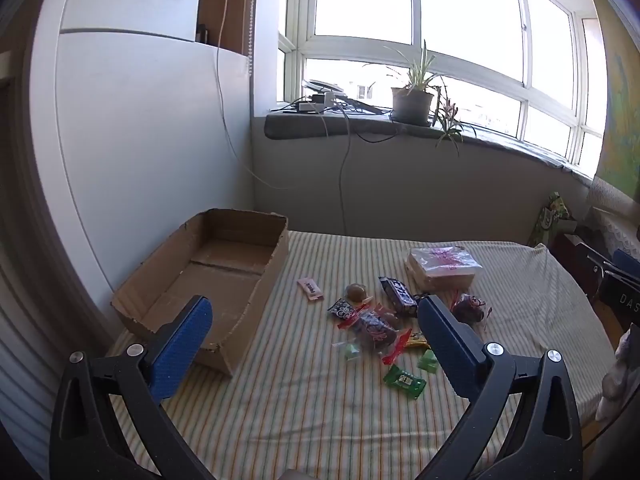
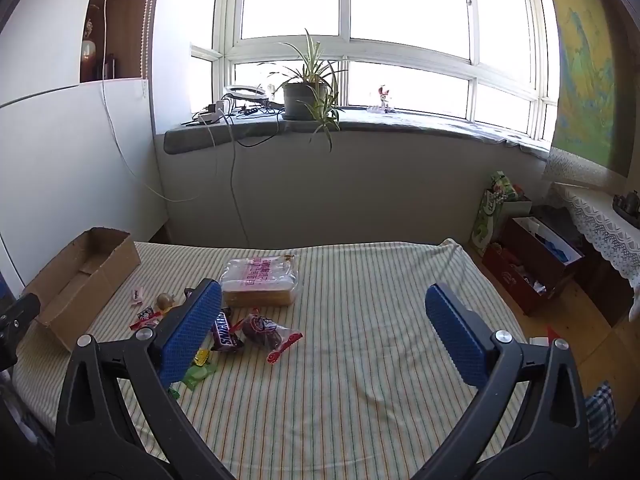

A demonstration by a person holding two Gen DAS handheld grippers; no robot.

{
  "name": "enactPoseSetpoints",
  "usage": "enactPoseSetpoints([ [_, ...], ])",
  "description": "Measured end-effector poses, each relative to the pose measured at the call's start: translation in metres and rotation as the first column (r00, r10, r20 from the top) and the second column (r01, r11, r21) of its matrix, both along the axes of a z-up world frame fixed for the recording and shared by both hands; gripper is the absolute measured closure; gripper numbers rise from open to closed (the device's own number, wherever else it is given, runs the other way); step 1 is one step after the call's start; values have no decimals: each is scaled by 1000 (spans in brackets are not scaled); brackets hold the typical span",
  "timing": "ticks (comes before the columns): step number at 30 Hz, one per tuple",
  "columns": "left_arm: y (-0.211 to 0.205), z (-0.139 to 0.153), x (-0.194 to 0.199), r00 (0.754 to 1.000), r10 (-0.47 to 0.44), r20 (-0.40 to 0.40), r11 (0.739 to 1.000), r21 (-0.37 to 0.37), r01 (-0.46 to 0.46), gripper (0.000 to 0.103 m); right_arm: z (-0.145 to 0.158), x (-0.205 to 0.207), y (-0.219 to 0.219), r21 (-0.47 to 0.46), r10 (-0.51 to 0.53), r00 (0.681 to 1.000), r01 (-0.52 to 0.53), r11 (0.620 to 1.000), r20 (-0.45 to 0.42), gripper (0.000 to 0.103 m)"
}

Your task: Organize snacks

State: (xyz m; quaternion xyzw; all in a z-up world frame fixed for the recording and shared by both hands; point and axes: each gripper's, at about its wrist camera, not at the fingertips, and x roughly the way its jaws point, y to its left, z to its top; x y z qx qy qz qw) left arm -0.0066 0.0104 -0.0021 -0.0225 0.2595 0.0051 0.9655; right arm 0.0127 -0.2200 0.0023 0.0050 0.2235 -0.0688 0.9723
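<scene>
While both stand wide and empty, left gripper (image 1: 314,322) and right gripper (image 2: 324,308) hovering over table (image 2: 360,380): pick one snack from pile (image 1: 376,320) at centre frame, pinch across its width. Snickers (image 2: 225,330) long axis running near-to-far; box (image 1: 208,276) left, empty, lengthwise likewise.

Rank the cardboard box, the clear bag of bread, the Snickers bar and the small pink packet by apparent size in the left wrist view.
1. cardboard box
2. clear bag of bread
3. Snickers bar
4. small pink packet

The last two look close; the Snickers bar is partly hidden behind a tool finger, so that order is unsure.
</scene>
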Motion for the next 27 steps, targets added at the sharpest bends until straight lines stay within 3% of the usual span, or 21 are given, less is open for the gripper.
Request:
enactPoseSetpoints([
  [27, -4, -2, 1, 1000, -8, -3, 1000, 1, 8, 1, -6, 2, -2, 3, 8, 1000, -8, 1000, 0, 0],
])
